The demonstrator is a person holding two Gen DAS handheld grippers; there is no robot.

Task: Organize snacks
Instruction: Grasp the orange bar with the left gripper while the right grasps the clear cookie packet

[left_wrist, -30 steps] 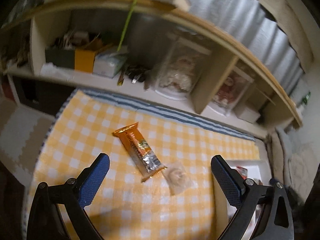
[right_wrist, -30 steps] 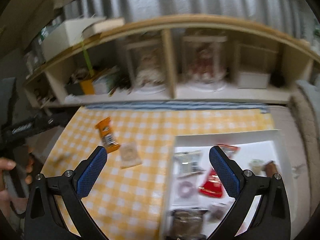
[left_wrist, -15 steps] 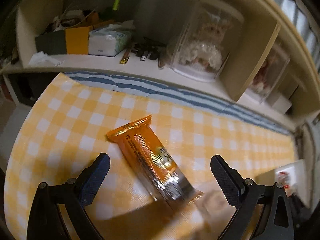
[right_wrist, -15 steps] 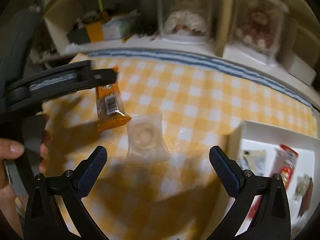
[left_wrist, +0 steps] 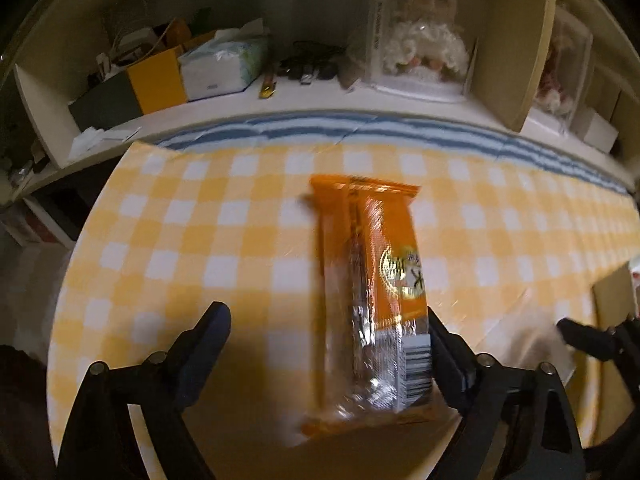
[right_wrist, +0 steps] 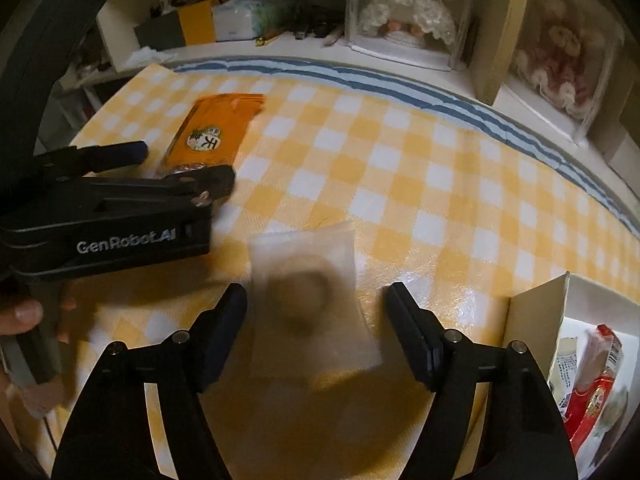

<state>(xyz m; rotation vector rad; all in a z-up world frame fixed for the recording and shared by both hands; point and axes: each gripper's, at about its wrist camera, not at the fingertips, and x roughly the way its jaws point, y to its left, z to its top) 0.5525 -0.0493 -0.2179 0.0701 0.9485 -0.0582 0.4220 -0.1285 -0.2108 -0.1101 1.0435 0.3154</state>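
An orange snack packet (left_wrist: 372, 280) lies on the yellow checked cloth (left_wrist: 180, 240), and my left gripper (left_wrist: 326, 340) is down over its near end. The jaws are closing with the packet between them. The right finger (left_wrist: 440, 344) is at the packet's edge and the left finger (left_wrist: 212, 332) stands well clear. A clear packet with a round biscuit (right_wrist: 308, 292) lies between the fingers of my right gripper (right_wrist: 316, 316). Those jaws are closing too, with a gap on each side. The right wrist view also shows the left gripper (right_wrist: 180, 162) at the orange packet (right_wrist: 216, 132).
A white box (right_wrist: 536, 312) at the right holds a red packet (right_wrist: 596, 384) and other snacks. Behind the cloth runs a wooden shelf (left_wrist: 508, 60) with doll cases (left_wrist: 424, 40), a tissue box (left_wrist: 224, 64) and a yellow box (left_wrist: 158, 76). A hand (right_wrist: 24, 316) grips the left tool.
Both grippers have come down and forward to the table, each over its own packet. Both pairs of jaws have narrowed in the last half second.
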